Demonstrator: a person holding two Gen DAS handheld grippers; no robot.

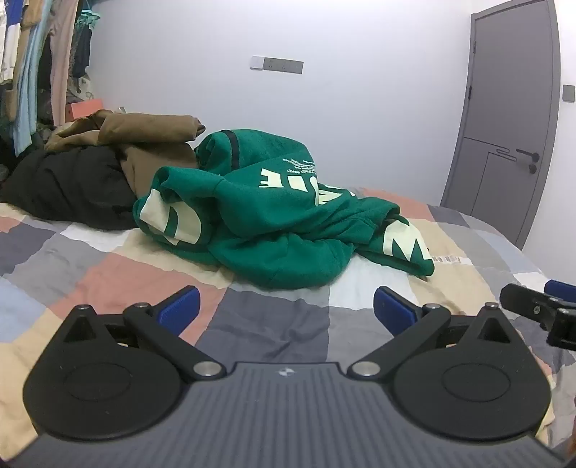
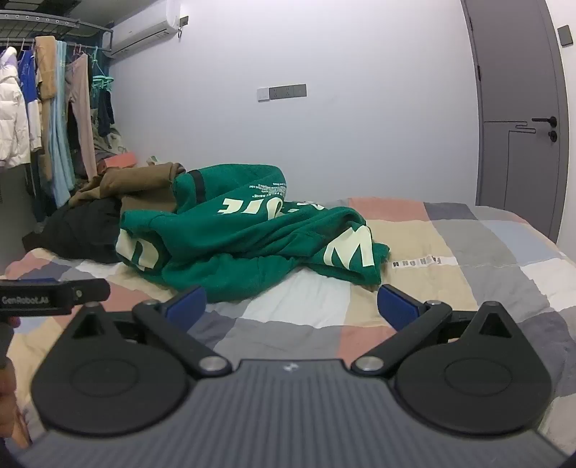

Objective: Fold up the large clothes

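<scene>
A green hoodie (image 1: pixel 280 216) with large cream letters lies crumpled on the patchwork bed cover (image 1: pixel 108 273); the right wrist view shows the same hoodie (image 2: pixel 244 234) ahead and slightly left. My left gripper (image 1: pixel 286 306) hovers just short of its near hem, open, nothing between the blue pads (image 1: pixel 180 306). My right gripper (image 2: pixel 291 306) is also open and empty, its left pad (image 2: pixel 187 304) close to the hoodie's near edge. Behind the hoodie lie a brown garment (image 1: pixel 144 136) and a black one (image 1: pixel 72 187).
A rack of hanging clothes (image 2: pixel 43 118) stands at the far left. A grey door (image 1: pixel 511 118) is at the right, beyond the bed's edge. The other gripper shows at each view's side (image 1: pixel 540 313) (image 2: pixel 50 297). An air conditioner (image 2: pixel 144 32) hangs high on the wall.
</scene>
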